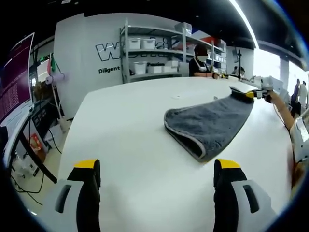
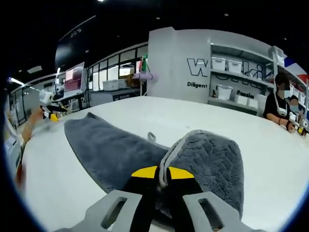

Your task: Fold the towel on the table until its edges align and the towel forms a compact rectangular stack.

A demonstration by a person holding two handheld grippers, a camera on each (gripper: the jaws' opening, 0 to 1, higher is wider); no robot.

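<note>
On the white table [image 1: 125,145], a grey towel [image 1: 212,123] lies part-folded with one corner pinched.

In the right gripper view the right gripper [image 2: 163,175] has its yellow-tipped jaws closed on the towel's pale piped edge, lifting that corner so the cloth curls back over itself; this reads as a fold being carried across, the grip placed at the hem so the edge can be laid against the far one. The left gripper [image 1: 157,169] hovers with jaws spread wide and nothing between them, well apart from the cloth, probably waiting to pin or take another corner. The towel is soft, ribbed terry, thick and limp, rounded at its corners; the table is smooth, matt and hard.
</note>
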